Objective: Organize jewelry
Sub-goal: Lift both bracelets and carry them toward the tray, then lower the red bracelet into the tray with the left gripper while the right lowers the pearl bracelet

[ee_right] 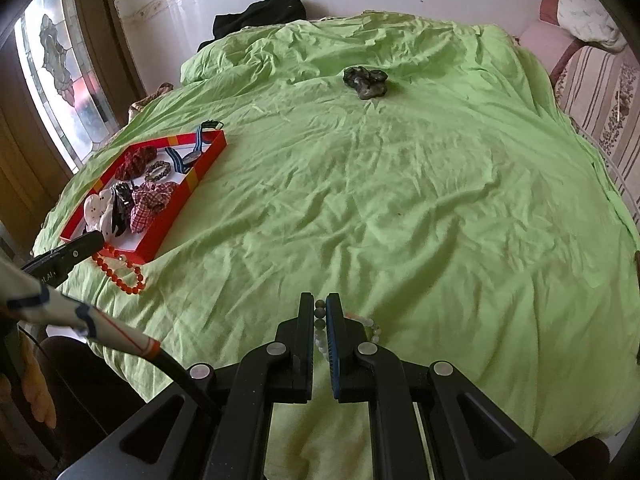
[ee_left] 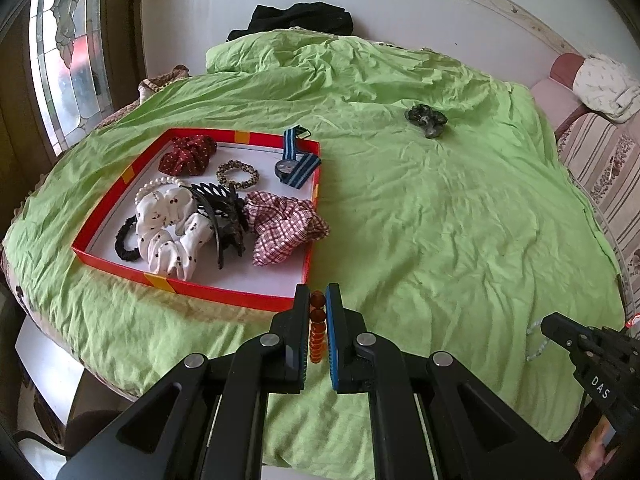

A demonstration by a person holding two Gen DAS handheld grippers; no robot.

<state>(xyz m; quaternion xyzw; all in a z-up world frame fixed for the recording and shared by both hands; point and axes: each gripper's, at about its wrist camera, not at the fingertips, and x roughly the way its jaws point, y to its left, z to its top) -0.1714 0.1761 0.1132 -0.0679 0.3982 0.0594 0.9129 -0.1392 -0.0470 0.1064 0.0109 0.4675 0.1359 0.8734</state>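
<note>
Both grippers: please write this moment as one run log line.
left gripper: shut on orange bead bracelet | right gripper: shut on pale bead bracelet | red cardboard tray: bracelets not in

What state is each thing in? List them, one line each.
left gripper: shut on the orange bead bracelet, near the tray's corner.
right gripper: shut on the pale bead bracelet.
red tray: lying open on the green sheet, partly filled.
striped-band watch: draped over the tray's rim.
black claw clip: in the tray, among scrunchies.
dark scrunchie: loose on the sheet, outside the tray.
</note>
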